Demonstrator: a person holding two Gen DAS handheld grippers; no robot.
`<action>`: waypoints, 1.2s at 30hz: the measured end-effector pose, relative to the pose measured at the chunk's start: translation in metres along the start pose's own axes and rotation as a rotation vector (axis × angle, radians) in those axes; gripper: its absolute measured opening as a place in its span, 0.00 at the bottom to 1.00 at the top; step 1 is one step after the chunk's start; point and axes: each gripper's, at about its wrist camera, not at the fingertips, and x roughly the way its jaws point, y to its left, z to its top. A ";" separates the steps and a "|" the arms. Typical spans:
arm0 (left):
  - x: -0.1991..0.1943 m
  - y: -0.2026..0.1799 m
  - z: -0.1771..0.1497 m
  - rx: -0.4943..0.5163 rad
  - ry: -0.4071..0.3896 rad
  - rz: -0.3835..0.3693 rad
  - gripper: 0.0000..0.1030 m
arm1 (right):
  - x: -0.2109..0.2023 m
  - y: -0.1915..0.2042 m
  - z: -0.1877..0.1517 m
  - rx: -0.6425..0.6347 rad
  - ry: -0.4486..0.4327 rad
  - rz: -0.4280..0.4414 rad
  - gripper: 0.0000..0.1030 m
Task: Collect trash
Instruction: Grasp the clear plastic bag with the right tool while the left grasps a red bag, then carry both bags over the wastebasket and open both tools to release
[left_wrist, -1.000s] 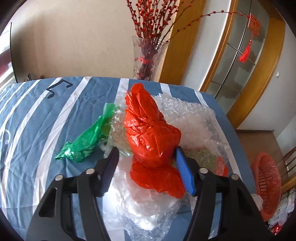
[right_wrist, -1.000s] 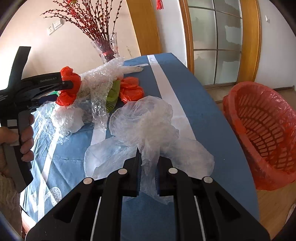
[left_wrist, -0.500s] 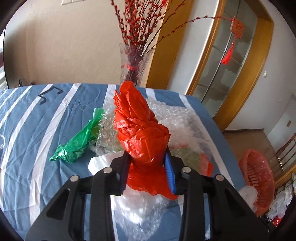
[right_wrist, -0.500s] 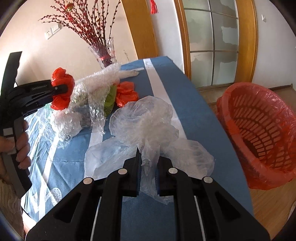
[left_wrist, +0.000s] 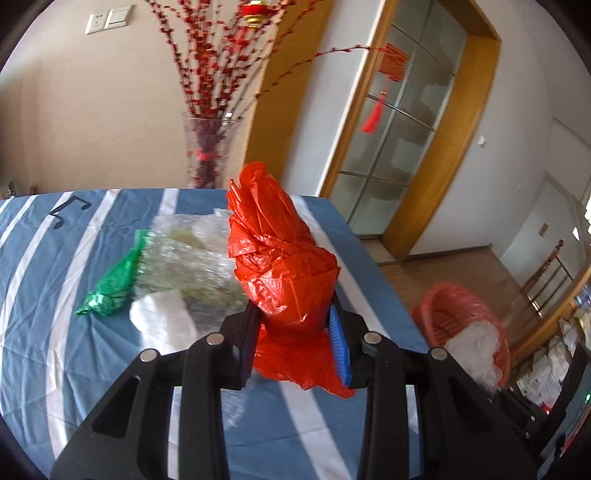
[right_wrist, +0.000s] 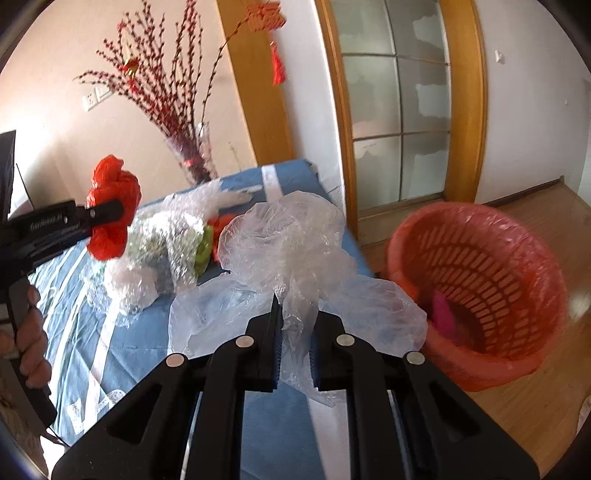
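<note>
Swing toward the red basket (right_wrist: 476, 291) on the floor at two o'clock off the surface (left_wrist: 44, 266), keeping your right gripper (right_wrist: 294, 325) clamped on the clear plastic bag (right_wrist: 291, 254) and your left gripper (left_wrist: 293, 332) pinching the red bag (left_wrist: 280, 258) until each hangs over its rim.

I am lifting the red plastic bag (left_wrist: 284, 266) off the table with the left gripper (left_wrist: 295, 332), whose jaws have closed from wide open onto it. The bubble wrap (left_wrist: 184, 266) and green bag (left_wrist: 110, 284) are dropping away below. I am also raising the clear plastic bag (right_wrist: 291, 258), pinched in the right gripper (right_wrist: 295, 332), and swinging it right, nearer the red basket (right_wrist: 480, 280).
</note>
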 end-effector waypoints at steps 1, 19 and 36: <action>0.000 -0.007 -0.002 0.010 0.004 -0.013 0.34 | -0.004 -0.004 0.002 0.006 -0.012 -0.007 0.12; 0.026 -0.095 -0.030 0.126 0.081 -0.170 0.34 | -0.039 -0.060 0.015 0.090 -0.127 -0.126 0.12; 0.069 -0.156 -0.049 0.203 0.166 -0.269 0.34 | -0.046 -0.123 0.018 0.198 -0.153 -0.226 0.12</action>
